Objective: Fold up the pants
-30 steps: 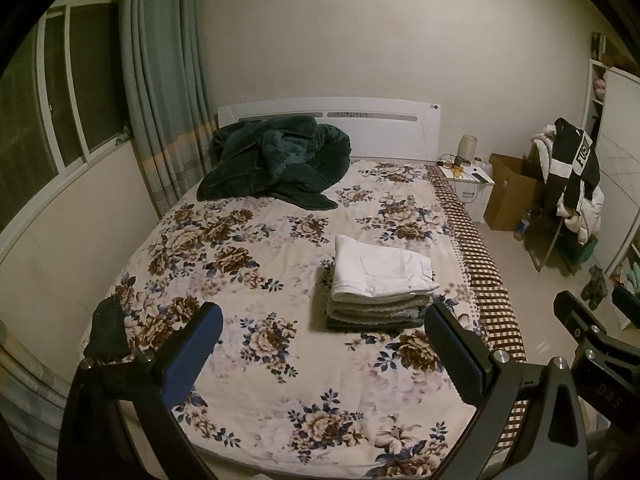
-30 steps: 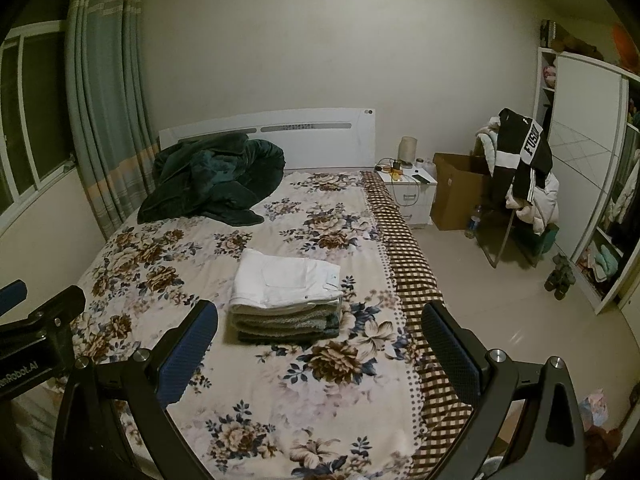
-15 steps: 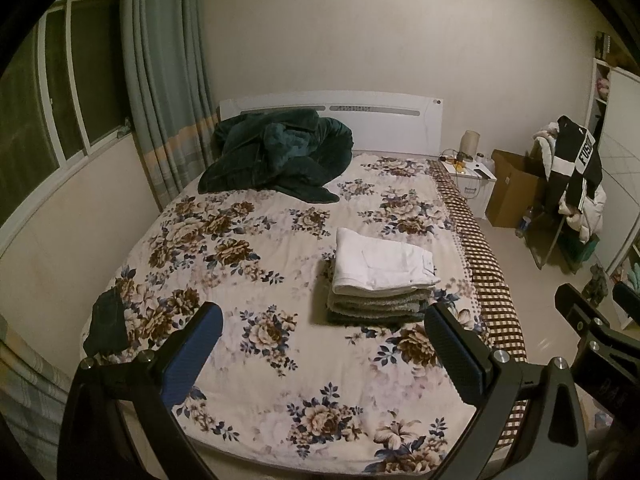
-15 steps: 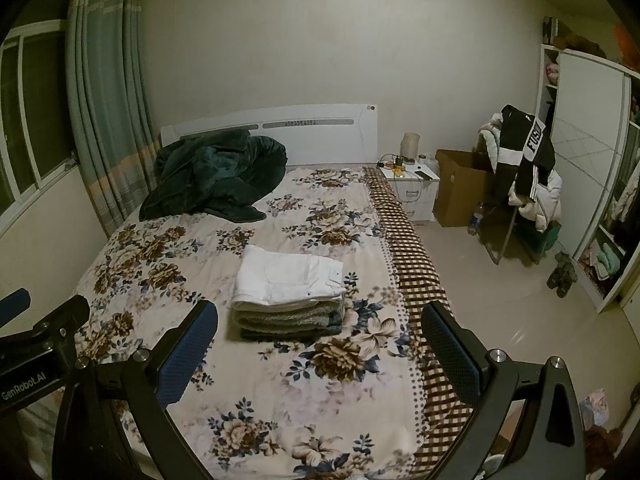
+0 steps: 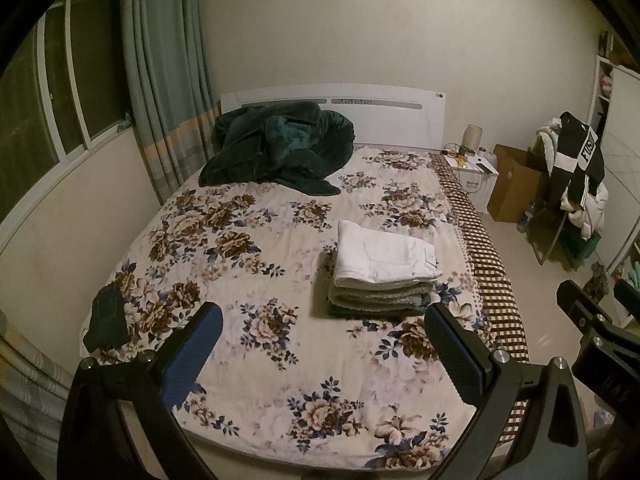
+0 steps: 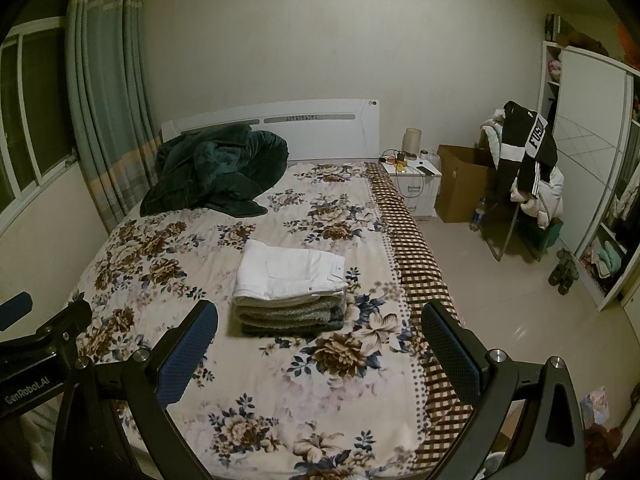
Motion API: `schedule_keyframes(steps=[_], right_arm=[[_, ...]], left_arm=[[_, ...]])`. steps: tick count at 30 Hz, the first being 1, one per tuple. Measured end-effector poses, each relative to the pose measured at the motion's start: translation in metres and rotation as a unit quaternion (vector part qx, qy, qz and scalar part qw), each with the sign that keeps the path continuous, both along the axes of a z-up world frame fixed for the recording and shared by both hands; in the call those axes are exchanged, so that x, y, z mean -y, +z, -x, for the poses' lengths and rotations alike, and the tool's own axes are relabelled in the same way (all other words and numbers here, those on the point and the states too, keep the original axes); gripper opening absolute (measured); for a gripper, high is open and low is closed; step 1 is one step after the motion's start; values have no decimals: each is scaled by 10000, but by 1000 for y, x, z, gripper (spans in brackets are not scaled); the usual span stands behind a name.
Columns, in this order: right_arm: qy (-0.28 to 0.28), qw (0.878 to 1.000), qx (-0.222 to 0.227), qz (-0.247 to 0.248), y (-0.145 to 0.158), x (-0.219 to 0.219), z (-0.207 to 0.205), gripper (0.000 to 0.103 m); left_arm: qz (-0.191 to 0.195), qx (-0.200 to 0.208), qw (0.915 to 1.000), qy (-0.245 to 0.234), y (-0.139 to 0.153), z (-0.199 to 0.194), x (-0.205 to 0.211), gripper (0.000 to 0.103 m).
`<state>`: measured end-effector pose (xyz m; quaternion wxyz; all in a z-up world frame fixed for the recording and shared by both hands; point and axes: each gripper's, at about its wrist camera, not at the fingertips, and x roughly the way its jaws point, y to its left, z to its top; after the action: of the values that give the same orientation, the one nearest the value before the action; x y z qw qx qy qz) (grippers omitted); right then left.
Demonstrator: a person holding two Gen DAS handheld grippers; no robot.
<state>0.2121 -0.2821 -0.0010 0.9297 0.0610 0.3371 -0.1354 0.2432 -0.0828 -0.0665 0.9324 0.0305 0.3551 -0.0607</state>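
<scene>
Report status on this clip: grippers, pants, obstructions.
Left gripper and right gripper both open, empty, held above the floral bedspread. Folded white pants top a neat stack of folded clothes. Nothing between grippers and stack.

Left gripper [image 5: 322,354] held level and pointing forward, jaws spread wide, nothing between the blue pads [image 5: 192,356]. Right gripper [image 6: 320,354] in the same pose, likewise spread wide with blue pads [image 6: 188,354] bare. Both raised, touching nothing. Side by side and close: right gripper's black frame showing at the right edge of the left view [image 5: 592,340], left gripper's frame at the left edge of the right view [image 6: 36,356].
</scene>
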Motion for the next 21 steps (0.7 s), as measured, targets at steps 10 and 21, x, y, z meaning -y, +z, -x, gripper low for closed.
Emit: schedule_keyframes(steps=[10, 21], right_arm=[[10, 10000, -1, 10, -2, 0, 0, 103], [28, 10000, -14, 6, -4, 0, -1, 103]], left_arm=[[-12, 6, 10000, 6, -2, 0, 1, 103], [-15, 5, 10000, 19, -2, 0, 2, 103]])
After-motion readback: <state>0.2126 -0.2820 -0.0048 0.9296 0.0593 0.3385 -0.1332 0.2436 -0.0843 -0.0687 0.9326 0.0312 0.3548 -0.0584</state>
